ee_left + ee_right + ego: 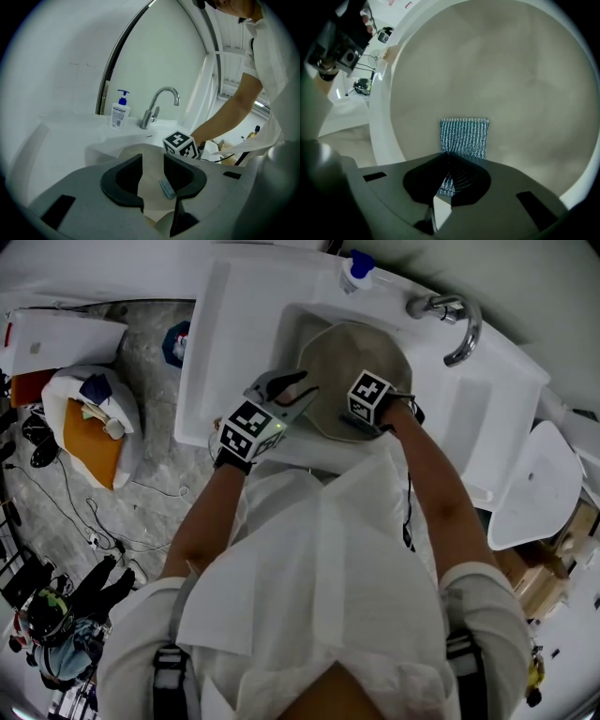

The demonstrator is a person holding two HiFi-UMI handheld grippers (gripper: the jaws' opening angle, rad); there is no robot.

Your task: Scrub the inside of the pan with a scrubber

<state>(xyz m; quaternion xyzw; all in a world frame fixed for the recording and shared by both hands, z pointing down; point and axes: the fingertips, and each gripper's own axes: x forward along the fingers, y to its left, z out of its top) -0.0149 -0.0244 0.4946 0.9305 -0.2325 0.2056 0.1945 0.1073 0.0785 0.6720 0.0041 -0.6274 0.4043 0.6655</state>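
A round beige pan (pixel 361 352) stands tilted in the white sink (pixel 234 343). My left gripper (pixel 298 390) is at the pan's left rim, and in the left gripper view its jaws (pixel 152 185) close on the beige pan wall (pixel 150 164). My right gripper (pixel 359 420) reaches down into the pan under its marker cube (pixel 180 144). In the right gripper view it (pixel 449 180) is shut on a blue-grey mesh scrubber (pixel 464 136), which lies flat against the pan's inside (pixel 497 70). The scrubber (pixel 166 189) also shows through the left jaws' gap.
A chrome faucet (pixel 450 320) and a soap pump bottle (pixel 356 268) stand at the sink's back edge. The person's torso is close against the front edge. Bags (pixel 89 423) and cables lie on the floor to the left. A white lid-like part (pixel 539 484) is at the right.
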